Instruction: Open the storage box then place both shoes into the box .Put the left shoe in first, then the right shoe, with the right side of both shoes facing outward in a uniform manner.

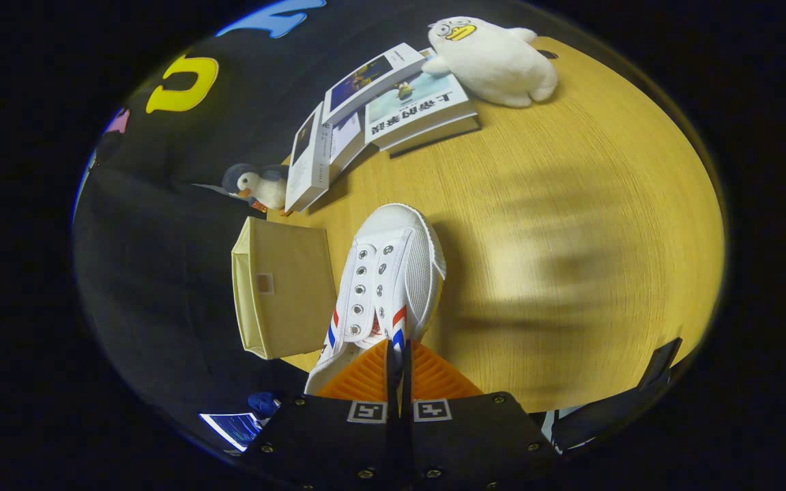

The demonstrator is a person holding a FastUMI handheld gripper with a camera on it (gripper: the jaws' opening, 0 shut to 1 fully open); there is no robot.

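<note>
While my jaws [398, 354] are drawn nearly together, only a thin slit between them, both press on the rear collar of a white shoe [387, 283], which I hold with its toe pointing away from me toward the middle of the frame.

Shoe: white canvas, metal eyelets, no laces, red and blue stripes on the side near my fingertips; whether it is lifted off the desk [570, 225] or touching it, I cannot tell.

Storage box [284, 286]: beige fabric, left of centre, just beside the shoe, at the desk's left edge; I cannot tell whether it stands open.

Books [393, 102]: several, white-covered, fanned out in the upper middle, beyond the shoe.

Toy penguin [256, 184]: small, grey and white, above the box, against the nearest book.

Plush duck [492, 58]: white, yellow bill, top of the frame, touching the far books.

Desk: light wood grain, blurred shadow at right.
</note>
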